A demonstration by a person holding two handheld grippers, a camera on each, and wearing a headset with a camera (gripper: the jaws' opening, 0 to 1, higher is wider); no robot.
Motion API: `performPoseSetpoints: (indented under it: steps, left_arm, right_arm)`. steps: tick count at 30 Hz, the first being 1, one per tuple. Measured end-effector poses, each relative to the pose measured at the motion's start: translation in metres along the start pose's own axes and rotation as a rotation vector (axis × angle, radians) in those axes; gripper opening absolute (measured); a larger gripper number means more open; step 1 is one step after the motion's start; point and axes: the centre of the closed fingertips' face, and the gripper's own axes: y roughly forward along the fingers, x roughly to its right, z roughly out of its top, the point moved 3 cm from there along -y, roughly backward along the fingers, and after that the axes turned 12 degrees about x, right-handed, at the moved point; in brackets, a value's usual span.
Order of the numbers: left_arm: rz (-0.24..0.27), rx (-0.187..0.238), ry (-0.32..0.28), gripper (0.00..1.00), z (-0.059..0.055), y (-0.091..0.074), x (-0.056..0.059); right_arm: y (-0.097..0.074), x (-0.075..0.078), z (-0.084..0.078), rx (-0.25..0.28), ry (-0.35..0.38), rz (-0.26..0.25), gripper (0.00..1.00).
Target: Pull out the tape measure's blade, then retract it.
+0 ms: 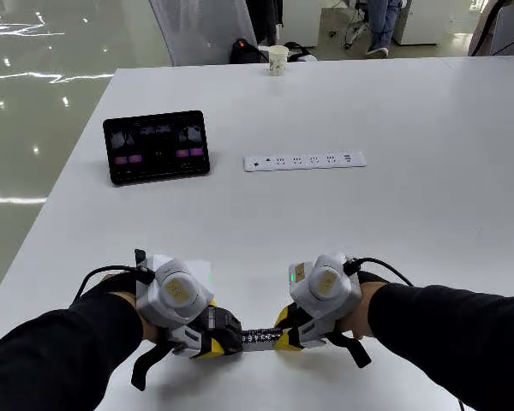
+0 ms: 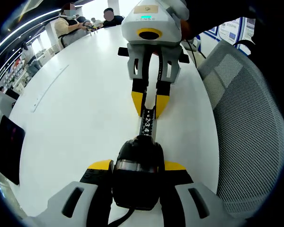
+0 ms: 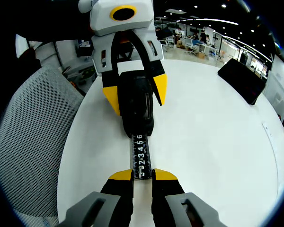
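White workbench [image 1: 411, 214], glossy floor [image 1: 34, 86], grey mesh chair [image 2: 251, 118]

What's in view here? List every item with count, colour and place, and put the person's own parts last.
table: one, white, under everything
tablet: one, black, propped upright at far left of the table
power strip: one, white, lying flat right of the tablet
paper cup: one, pale, at the far table edge
mesh chair: one, grey, beside the table
tape measure: one, black case, near edge
blade: one, black with white numbers, drawn out a short way
left gripper: grey, yellow-tipped fingers, shut on the tape measure
right gripper: same colours, shut on the blade
sleeves: two, black
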Motion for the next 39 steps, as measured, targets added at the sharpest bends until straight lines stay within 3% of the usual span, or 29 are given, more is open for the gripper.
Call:
performPoseSetpoints:
  steps: [39]
  left_arm:
    - [0.008, 0.004, -0.007, 0.33, 0.001, 0.001, 0.001]
  right_arm:
    - [-0.022, 0.003, -0.015, -0.005, 0.001, -0.012, 0.11]
